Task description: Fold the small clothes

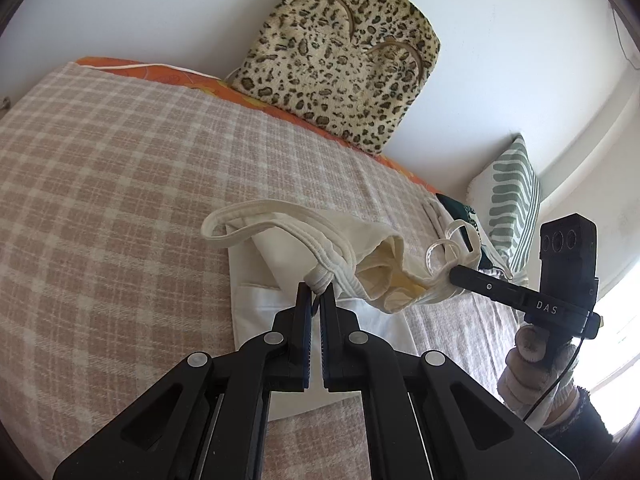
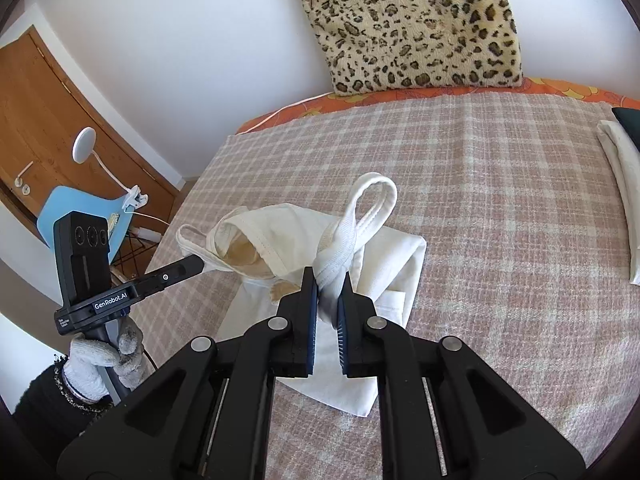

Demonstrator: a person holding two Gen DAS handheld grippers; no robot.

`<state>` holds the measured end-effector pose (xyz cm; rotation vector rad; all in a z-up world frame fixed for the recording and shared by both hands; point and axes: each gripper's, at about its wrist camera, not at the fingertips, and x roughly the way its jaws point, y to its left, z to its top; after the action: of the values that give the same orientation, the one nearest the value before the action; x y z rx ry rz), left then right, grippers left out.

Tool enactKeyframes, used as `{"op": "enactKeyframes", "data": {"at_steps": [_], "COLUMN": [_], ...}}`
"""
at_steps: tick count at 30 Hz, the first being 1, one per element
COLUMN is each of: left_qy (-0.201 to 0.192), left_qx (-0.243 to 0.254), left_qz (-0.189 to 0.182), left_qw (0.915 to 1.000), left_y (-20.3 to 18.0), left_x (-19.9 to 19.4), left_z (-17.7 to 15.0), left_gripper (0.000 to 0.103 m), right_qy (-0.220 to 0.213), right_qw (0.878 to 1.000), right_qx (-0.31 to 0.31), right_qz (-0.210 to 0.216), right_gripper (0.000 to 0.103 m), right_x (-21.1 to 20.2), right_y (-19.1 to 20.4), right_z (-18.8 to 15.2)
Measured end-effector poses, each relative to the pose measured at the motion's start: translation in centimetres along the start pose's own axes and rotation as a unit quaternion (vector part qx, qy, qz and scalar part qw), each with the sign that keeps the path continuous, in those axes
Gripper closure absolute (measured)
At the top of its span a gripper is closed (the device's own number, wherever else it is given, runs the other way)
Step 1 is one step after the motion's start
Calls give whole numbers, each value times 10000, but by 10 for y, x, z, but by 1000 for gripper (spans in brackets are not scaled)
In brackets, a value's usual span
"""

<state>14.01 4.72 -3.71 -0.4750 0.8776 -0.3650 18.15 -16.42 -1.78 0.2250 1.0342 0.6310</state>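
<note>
A small cream undergarment [image 1: 376, 264] with ribbed straps hangs stretched between my two grippers, above a folded white cloth [image 1: 256, 304] on the checked bed cover [image 1: 120, 200]. My left gripper [image 1: 316, 286] is shut on one ribbed strap end. My right gripper [image 2: 328, 280] is shut on the bunched strap at the other end; its strap loop [image 2: 374, 196] sticks up beyond the fingers. In the right wrist view the garment [image 2: 256, 236] sags open, and the left gripper [image 2: 196, 265] holds its far side. The right gripper also shows in the left wrist view [image 1: 456, 272].
A leopard-print bag [image 1: 344, 56] leans on the white wall at the bed's far edge. A green striped pillow [image 1: 512, 196] and folded white items [image 2: 628, 184] lie at one side. A blue chair [image 2: 76, 212], lamp and wooden door stand beside the bed.
</note>
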Motion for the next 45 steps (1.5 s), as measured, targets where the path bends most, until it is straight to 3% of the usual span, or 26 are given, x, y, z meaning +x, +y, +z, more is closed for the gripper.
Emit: {"op": "enactKeyframes", "data": {"at_steps": [11,18,21,23,24,26,32,38,42,45], "left_qy": [192,375,567,630,609,459,-172,20,477,728], "left_qx": [7,91,212,209,231,341,845,1160,1324,1485], "left_qz": [190,385,573,688,768,839,702,417,441,700], "left_qw": [9996,9985,9965,9954,9949,9948,9938,9924,9891,9837], "left_y": [14,21,26,30,31,28,-8,-37,-47,-48], "left_x": [-4,-8,-15,-23,-28,-39,-58,-24,13,36], "left_z": [-40,-51,-57,-61,-62,-60,-34,1,11,8], "left_gripper": [101,100,97,92,92,92,92,92,92,92], "right_qy": [168,221,411,617,693,706,181,-131,68,205], "right_qw": [9997,9989,9975,9956,9947,9938,9979,9980,9986,9981], "right_qx": [74,-153,-309,-417,-450,-504,-603,-609,-509,-553], "right_qz": [-164,-373,-477,-564,-611,-696,-168,-77,-112,-203], "right_gripper": [93,93,88,79,73,72,72,72,72,72], "right_x": [13,16,12,7,3,-8,-49,-35,1,23], "right_y": [-13,-11,-10,-9,-8,-7,12,27,26,27], "right_z": [-57,-71,-77,-82,-85,-89,-85,-63,-52,-48]}}
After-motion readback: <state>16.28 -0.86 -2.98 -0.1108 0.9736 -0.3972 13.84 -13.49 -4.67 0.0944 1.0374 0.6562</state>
